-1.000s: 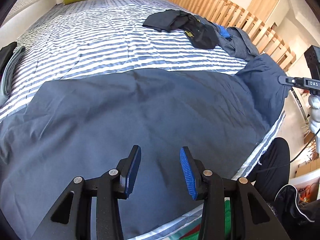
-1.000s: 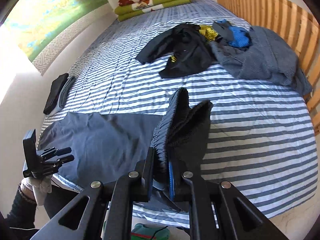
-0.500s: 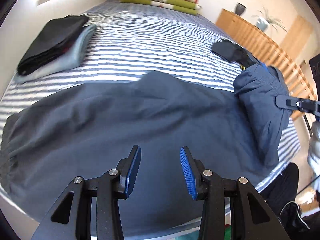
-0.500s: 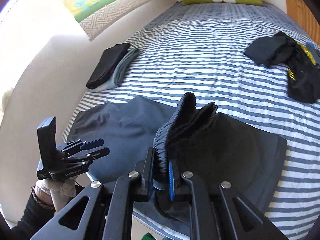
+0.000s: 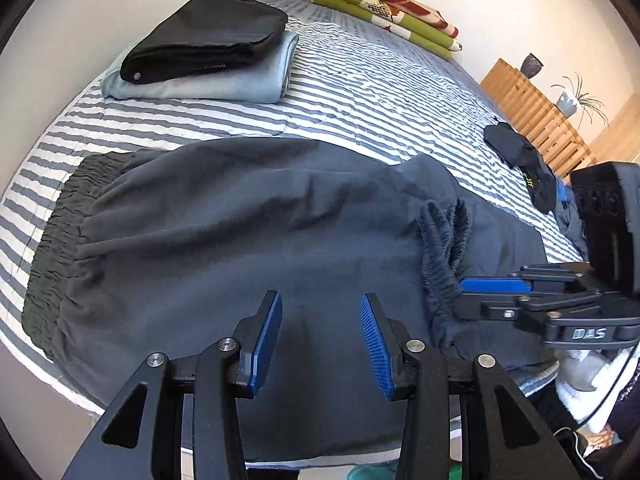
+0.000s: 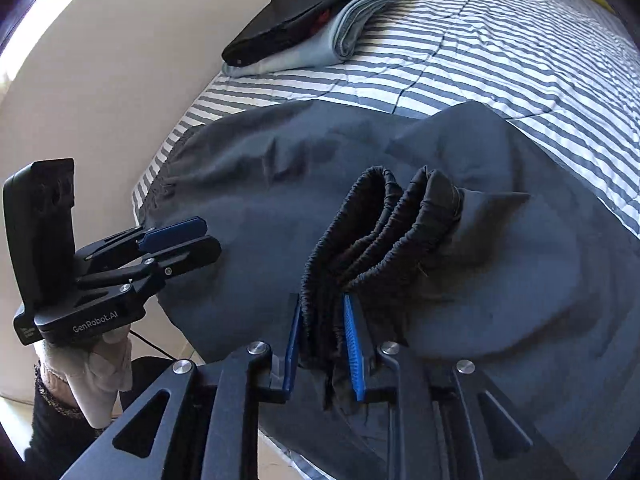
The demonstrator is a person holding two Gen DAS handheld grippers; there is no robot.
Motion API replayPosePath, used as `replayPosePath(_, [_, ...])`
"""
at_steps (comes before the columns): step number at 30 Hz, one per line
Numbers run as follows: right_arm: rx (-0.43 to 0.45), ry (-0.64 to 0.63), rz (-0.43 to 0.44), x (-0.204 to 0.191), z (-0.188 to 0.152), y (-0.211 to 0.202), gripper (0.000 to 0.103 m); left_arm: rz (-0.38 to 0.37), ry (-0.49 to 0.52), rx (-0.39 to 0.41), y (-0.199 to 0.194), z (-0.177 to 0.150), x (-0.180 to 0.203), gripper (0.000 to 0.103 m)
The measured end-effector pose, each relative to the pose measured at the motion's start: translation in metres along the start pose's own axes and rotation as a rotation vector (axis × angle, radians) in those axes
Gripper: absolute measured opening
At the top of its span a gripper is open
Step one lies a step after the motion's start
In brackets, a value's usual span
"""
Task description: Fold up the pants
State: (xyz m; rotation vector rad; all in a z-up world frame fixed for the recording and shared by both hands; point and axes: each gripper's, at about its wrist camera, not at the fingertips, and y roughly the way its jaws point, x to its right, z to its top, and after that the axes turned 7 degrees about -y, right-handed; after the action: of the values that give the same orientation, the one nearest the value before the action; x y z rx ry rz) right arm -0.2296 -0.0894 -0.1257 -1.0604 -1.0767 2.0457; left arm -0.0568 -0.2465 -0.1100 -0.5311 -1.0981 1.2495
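The right gripper [image 6: 322,344] is carrying the elastic cuffs [image 6: 376,240] of the grey pants [image 5: 248,240] over toward the waistband [image 5: 52,256], its jaws just easing apart around them. The left gripper [image 5: 320,338] is hovering apart and empty above the fabric. Next, probably, laying cuffs flat ahead.

Sunlit striped bed [image 5: 360,92], pale wall [image 6: 120,80]

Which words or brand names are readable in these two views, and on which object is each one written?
"DAS": on the body of the right gripper, left wrist view.
"GenRobot.AI": on the body of the left gripper, right wrist view.
Small print beside "GenRobot.AI": too small to read.
Faint print on the black folded garment: unreadable.
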Motion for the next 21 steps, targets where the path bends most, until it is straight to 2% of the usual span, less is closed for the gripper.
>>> replayPosePath(6, [0.094, 0.009, 0.096, 0.013, -0.011, -0.05, 0.026, -0.058, 0.085, 0.023, -0.007, 0.007, 0.047, 0.044])
replayPosePath(9, [0.129, 0.016, 0.033, 0.034, -0.026, -0.076, 0.027, -0.035, 0.169, -0.008, 0.004, 0.003, 0.085, 0.044])
replayPosePath(13, [0.126, 0.06, -0.072, 0.074, -0.068, -0.099, 0.027, 0.004, 0.226, -0.07, 0.031, -0.007, 0.114, 0.044])
replayPosePath(18, [0.096, 0.182, -0.097, 0.129, -0.114, -0.108, 0.027, 0.069, 0.236, -0.109, 0.056, -0.012, 0.12, 0.044])
replayPosePath(21, [0.092, 0.24, -0.094, 0.15, -0.13, -0.111, 0.027, 0.07, 0.231, -0.126, 0.063, -0.014, 0.119, 0.044])
